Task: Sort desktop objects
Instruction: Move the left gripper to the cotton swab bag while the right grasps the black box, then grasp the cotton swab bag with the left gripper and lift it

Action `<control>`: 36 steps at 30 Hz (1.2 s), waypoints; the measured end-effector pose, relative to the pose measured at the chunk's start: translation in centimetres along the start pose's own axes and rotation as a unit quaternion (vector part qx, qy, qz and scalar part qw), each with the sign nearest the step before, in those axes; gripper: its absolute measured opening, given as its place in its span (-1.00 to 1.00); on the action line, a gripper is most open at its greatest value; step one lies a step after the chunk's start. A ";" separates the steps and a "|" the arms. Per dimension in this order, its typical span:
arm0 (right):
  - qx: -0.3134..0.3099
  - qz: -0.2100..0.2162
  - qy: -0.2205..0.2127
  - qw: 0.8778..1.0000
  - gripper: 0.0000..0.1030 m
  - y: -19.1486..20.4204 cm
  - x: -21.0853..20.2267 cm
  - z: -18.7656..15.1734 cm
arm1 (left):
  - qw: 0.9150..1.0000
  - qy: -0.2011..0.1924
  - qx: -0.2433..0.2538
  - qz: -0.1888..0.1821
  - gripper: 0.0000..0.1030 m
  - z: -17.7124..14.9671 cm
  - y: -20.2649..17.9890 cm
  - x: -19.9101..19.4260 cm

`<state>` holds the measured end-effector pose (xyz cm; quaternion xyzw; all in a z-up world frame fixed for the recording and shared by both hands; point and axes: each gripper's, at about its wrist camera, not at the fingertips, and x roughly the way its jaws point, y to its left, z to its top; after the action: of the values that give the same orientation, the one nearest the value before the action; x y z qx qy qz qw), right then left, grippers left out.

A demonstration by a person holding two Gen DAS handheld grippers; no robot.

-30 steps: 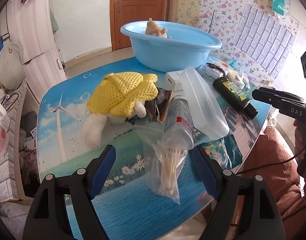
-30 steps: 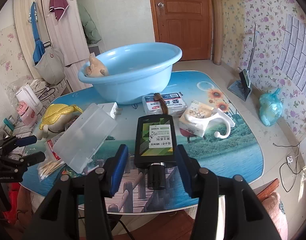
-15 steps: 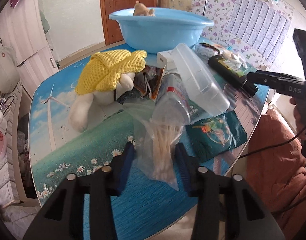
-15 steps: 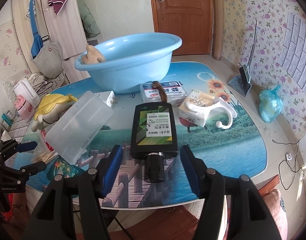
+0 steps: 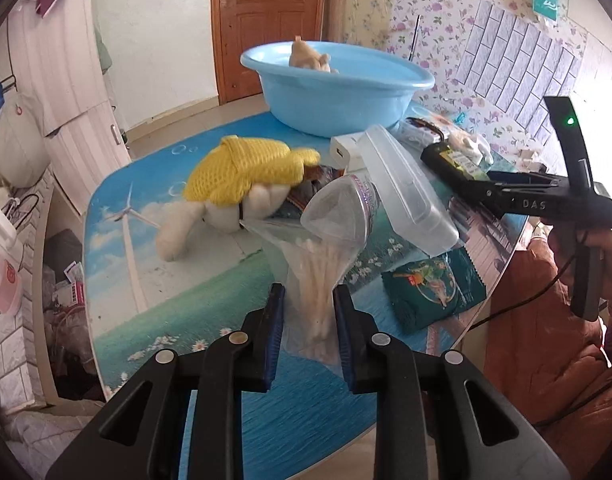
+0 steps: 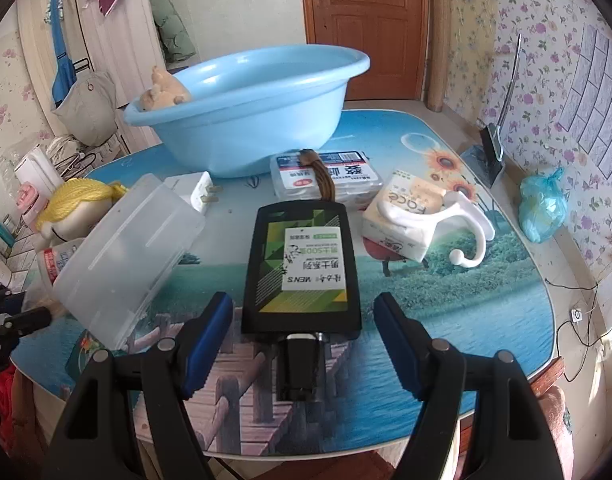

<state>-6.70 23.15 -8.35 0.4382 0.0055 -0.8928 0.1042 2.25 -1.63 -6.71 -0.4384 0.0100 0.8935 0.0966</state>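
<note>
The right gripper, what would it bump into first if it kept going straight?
Probably the black bottle. Its cap lies between the open jaws of the right gripper, directly ahead, with its body just beyond.

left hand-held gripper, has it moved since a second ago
Yes. The left hand-held gripper has moved forward toward the blue basin and narrowed from wide open around the bag of cotton swabs, which now sits between its fingers.

Plush toy (image 6: 162, 94) in basin (image 6: 266, 120)
</note>
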 end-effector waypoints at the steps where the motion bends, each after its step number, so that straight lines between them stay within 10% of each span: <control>1: 0.001 0.000 0.002 1.000 0.42 -0.1 0.2 0.0 | 1.000 -0.003 0.000 0.002 -0.55 0.1 0.1 -0.2; 17: -0.077 0.016 0.009 0.997 0.17 1.6 -0.9 -2.1 | 0.999 0.034 -0.004 0.015 -0.47 -1.2 1.0 1.3; 30: -0.087 0.013 0.025 0.996 0.17 1.3 -2.5 -3.4 | 1.000 0.015 0.003 0.022 0.03 -0.5 0.3 3.1; 36: -0.070 0.020 0.018 0.997 0.19 1.2 -2.4 -3.2 | 1.000 0.007 -0.001 0.017 -0.30 -0.2 0.1 3.2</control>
<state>-2.55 22.75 -8.37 0.4462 0.0607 -0.8797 0.1526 0.49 -1.24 -9.39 -0.4448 0.0177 0.8918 0.0809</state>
